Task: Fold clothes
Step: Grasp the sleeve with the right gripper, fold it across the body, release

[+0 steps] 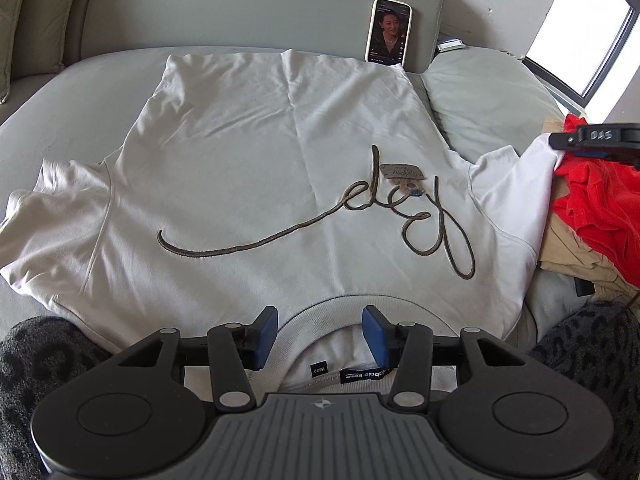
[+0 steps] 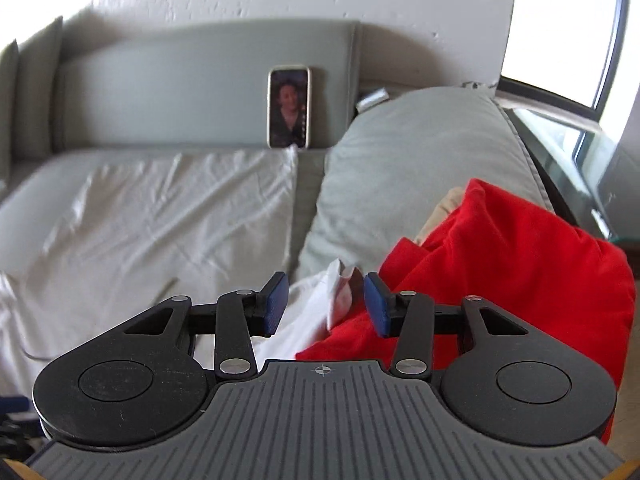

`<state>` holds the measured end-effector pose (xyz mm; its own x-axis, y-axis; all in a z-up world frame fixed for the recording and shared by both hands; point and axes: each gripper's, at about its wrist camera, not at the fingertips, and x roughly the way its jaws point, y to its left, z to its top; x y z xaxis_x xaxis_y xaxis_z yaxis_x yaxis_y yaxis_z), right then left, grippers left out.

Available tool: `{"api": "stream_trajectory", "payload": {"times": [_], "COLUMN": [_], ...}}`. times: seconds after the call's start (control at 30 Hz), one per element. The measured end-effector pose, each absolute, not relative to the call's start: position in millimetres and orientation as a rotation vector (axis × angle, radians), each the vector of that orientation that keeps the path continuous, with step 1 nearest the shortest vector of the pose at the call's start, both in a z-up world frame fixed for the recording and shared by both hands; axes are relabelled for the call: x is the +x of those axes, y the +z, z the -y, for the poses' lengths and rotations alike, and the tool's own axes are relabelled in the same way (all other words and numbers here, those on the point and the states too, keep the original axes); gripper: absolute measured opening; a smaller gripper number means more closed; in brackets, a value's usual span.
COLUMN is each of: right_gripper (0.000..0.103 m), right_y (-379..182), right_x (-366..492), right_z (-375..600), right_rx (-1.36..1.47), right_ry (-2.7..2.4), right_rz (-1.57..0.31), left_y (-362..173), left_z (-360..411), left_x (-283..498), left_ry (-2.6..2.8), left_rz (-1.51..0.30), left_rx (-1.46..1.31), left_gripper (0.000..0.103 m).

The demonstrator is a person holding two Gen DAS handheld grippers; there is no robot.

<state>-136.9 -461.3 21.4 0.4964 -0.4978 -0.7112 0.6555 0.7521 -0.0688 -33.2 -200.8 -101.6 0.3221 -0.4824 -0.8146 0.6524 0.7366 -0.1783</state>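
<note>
A white sweatshirt [image 1: 256, 168] is spread flat across the grey sofa [image 1: 80, 92], hem toward the backrest, collar at the near edge. The left gripper [image 1: 319, 334] is held wide above the collar; the right gripper [image 2: 325, 300], also wide, hovers over a sleeve beside red clothing [image 2: 500, 264]. A phone [image 1: 389, 32] is propped against the backrest

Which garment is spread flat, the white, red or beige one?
The white sweatshirt with grey script embroidery; the red garment and beige garment lie crumpled.

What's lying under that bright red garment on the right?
A beige garment shows beneath the red garment, and the white shirt has a sleeve tucked against its edge. How far the pile goes down is covered.
</note>
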Motion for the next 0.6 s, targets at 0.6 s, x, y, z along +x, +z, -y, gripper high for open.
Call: {"api": "stream_trajectory", "payload": {"times": [0.6], "right_gripper": [0.001], "right_y": [44], "right_x": [-119], "right_z": [383], "right_rx": [0.07], "right_ry": [-0.585], "right_rz": [-0.728], "left_y": [-101], "left_z": [189], "left_x": [-35], "left_ry": [-0.749], "left_rz": [-0.997], "left_rx": [0.162], "left_gripper": [0.046]}}
